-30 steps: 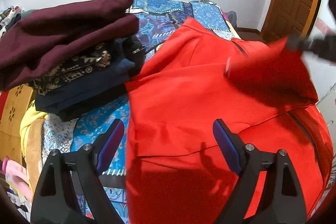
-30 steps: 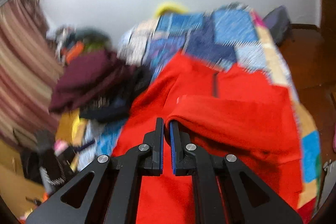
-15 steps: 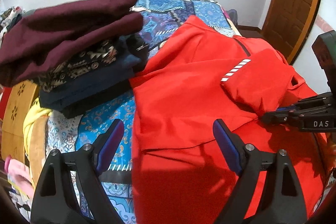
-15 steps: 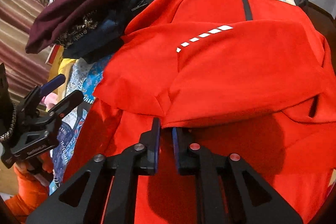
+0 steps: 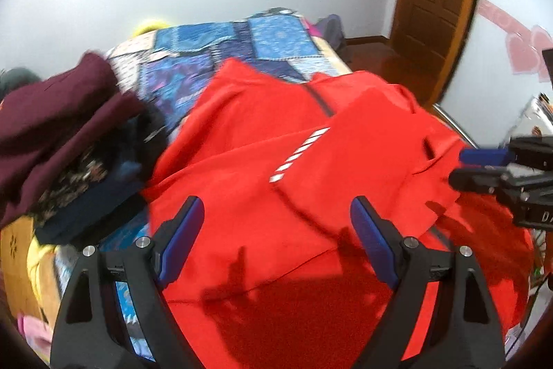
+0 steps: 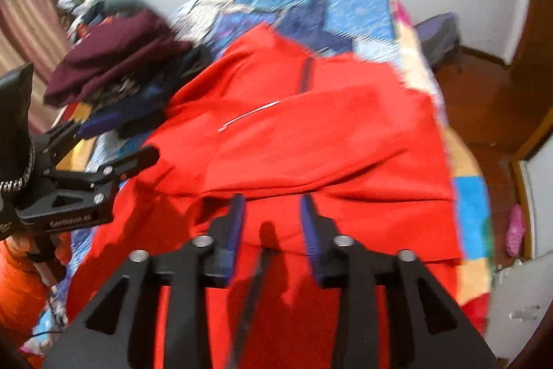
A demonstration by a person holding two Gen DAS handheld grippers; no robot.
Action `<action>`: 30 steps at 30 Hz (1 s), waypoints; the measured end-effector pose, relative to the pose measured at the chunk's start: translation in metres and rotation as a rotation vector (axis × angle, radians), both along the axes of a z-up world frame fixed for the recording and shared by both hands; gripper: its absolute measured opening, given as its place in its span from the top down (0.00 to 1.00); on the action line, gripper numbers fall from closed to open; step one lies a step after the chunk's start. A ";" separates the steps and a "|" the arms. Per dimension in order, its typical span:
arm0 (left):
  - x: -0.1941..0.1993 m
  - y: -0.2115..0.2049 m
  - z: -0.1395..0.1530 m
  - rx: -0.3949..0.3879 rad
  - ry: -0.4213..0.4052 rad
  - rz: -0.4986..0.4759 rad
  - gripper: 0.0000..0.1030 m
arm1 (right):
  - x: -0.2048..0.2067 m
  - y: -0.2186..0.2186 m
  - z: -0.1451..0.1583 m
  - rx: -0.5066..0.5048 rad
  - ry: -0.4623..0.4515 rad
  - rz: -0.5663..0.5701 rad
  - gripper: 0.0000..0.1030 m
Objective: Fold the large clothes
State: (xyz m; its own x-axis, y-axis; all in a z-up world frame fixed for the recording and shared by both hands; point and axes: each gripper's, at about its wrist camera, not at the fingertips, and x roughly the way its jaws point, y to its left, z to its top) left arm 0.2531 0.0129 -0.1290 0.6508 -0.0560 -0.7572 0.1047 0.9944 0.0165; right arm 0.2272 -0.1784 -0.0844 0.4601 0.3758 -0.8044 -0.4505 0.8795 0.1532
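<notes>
The red jacket (image 5: 249, 161) lies spread on the quilted bed (image 5: 276, 37), one sleeve (image 5: 363, 154) folded across its front; the other side and the lengthwise folds remain. The left gripper (image 5: 276, 241) is spread wide and empty. The right gripper (image 6: 273, 223) jaws are opening, with nothing pinched between them.

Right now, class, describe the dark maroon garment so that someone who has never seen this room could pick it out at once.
Start at the bed with the blue patchwork quilt. Along its left side, beside the spread red jacket, sits a pile of folded clothes. The maroon garment is the top layer of that pile: plain, thick and wine-coloured, while the pieces under it are patterned black or navy.
</notes>
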 end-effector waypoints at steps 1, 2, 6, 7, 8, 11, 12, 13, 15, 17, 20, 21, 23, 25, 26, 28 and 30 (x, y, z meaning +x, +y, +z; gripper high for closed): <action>0.004 -0.009 0.000 0.006 -0.002 -0.021 0.16 | 0.002 -0.009 0.003 -0.007 -0.017 -0.025 0.59; 0.008 -0.018 0.001 0.015 -0.005 -0.037 0.16 | 0.005 -0.017 0.004 -0.014 -0.026 -0.052 0.59; 0.027 -0.054 0.000 0.050 -0.008 -0.118 0.16 | 0.013 -0.042 0.004 -0.006 -0.018 -0.134 0.59; 0.033 -0.061 -0.001 0.050 -0.004 -0.139 0.16 | 0.016 -0.048 0.002 -0.006 -0.013 -0.158 0.59; 0.036 -0.066 -0.003 0.049 0.001 -0.153 0.16 | 0.018 -0.052 0.000 -0.007 -0.010 -0.174 0.59; 0.052 -0.089 -0.012 0.052 0.038 -0.220 0.16 | 0.024 -0.064 -0.009 -0.006 0.013 -0.222 0.59; 0.056 -0.093 -0.016 0.059 0.047 -0.231 0.16 | 0.025 -0.070 -0.011 -0.004 0.021 -0.233 0.59; 0.063 -0.101 -0.023 0.074 0.063 -0.243 0.16 | 0.027 -0.074 -0.015 0.000 0.033 -0.245 0.59; 0.070 -0.107 -0.031 0.087 0.090 -0.243 0.16 | 0.029 -0.079 -0.020 0.005 0.054 -0.257 0.59; 0.081 -0.113 -0.042 0.071 0.133 -0.248 0.16 | 0.031 -0.081 -0.027 0.009 0.075 -0.265 0.59; 0.091 -0.119 -0.054 0.044 0.182 -0.251 0.16 | 0.031 -0.086 -0.035 0.011 0.095 -0.270 0.59; 0.093 -0.121 -0.058 0.045 0.196 -0.252 0.16 | 0.032 -0.086 -0.037 0.007 0.101 -0.271 0.59; 0.097 -0.124 -0.065 0.057 0.218 -0.244 0.16 | 0.032 -0.088 -0.040 0.002 0.107 -0.275 0.59; 0.099 -0.124 -0.068 0.053 0.218 -0.236 0.17 | 0.033 -0.088 -0.042 0.002 0.111 -0.276 0.59; 0.100 -0.123 -0.067 0.046 0.217 -0.230 0.20 | 0.033 -0.088 -0.042 0.003 0.110 -0.276 0.59; 0.100 -0.121 -0.065 0.036 0.211 -0.220 0.30 | 0.032 -0.088 -0.042 0.001 0.111 -0.275 0.59; 0.101 -0.114 -0.061 0.002 0.210 -0.216 0.37 | 0.032 -0.088 -0.041 -0.002 0.110 -0.276 0.59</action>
State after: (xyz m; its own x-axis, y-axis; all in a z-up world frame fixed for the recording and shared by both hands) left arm 0.3543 -0.1013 -0.1898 0.4534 -0.1749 -0.8740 0.3152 0.9487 -0.0263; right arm 0.2587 -0.2667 -0.1253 0.4547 0.2470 -0.8557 -0.1754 0.9668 0.1858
